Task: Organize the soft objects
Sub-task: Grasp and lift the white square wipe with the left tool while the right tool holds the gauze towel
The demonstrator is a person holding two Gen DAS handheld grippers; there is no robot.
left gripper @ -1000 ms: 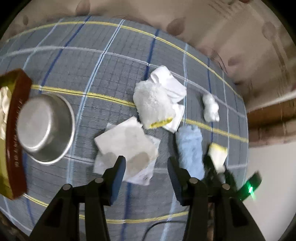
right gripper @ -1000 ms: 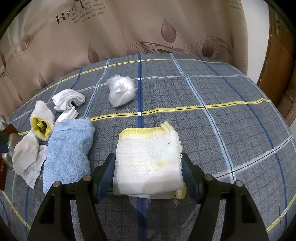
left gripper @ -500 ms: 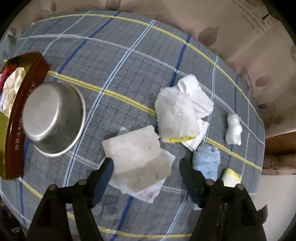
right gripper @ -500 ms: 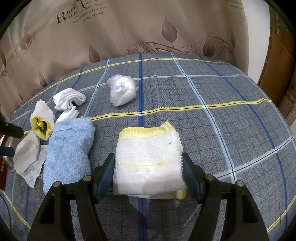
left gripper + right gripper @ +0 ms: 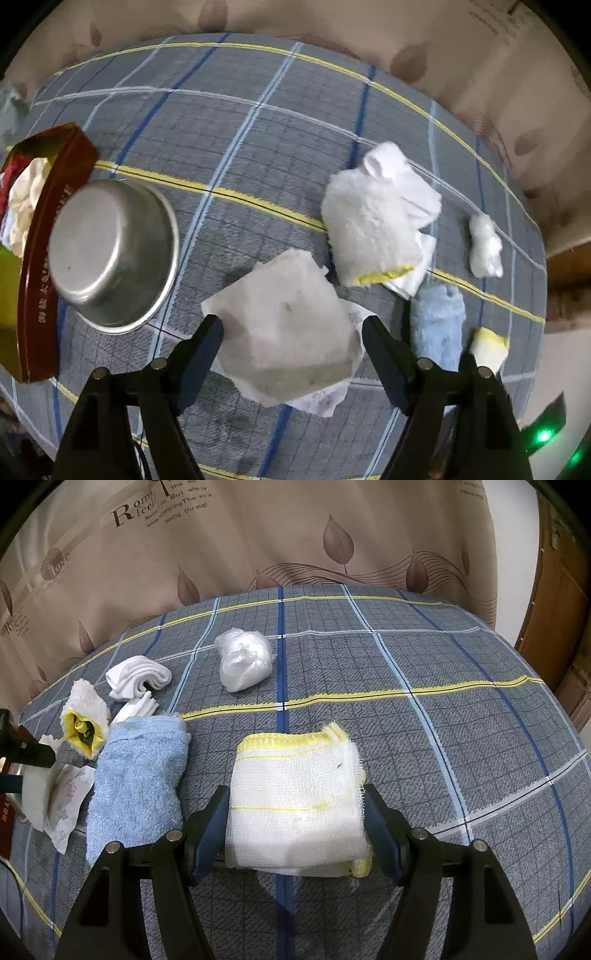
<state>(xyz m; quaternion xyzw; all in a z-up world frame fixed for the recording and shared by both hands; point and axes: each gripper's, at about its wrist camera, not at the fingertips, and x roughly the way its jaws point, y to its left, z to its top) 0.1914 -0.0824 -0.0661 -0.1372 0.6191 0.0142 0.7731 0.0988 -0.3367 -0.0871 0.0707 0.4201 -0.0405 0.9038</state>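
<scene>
My left gripper [image 5: 291, 325] points steeply down, its jaws spread wide on either side of a crumpled white tissue [image 5: 284, 325] that lies on the checked bedspread [image 5: 240, 155]; the pads do not squeeze it. My right gripper [image 5: 295, 797] is closed on a folded white gauze cloth with yellow edging [image 5: 295, 805], one finger against each side. Left of the gauze lie a rolled blue towel [image 5: 136, 782], a fluffy white mitt with yellow lining [image 5: 86, 716] and white socks [image 5: 136, 675]. A knotted white plastic bag [image 5: 243, 659] sits further back.
An upturned steel bowl [image 5: 110, 254] leans on a dark red box [image 5: 40, 295] with cloths inside, at the left of the bed. A beige leaf-print curtain [image 5: 295, 535] hangs behind the bed. A wooden door [image 5: 561, 590] stands at the right.
The left gripper's jaws have spread much wider and it has sunk towards the tissue, which now lies between them. The right gripper and the gauze cloth have not moved.
</scene>
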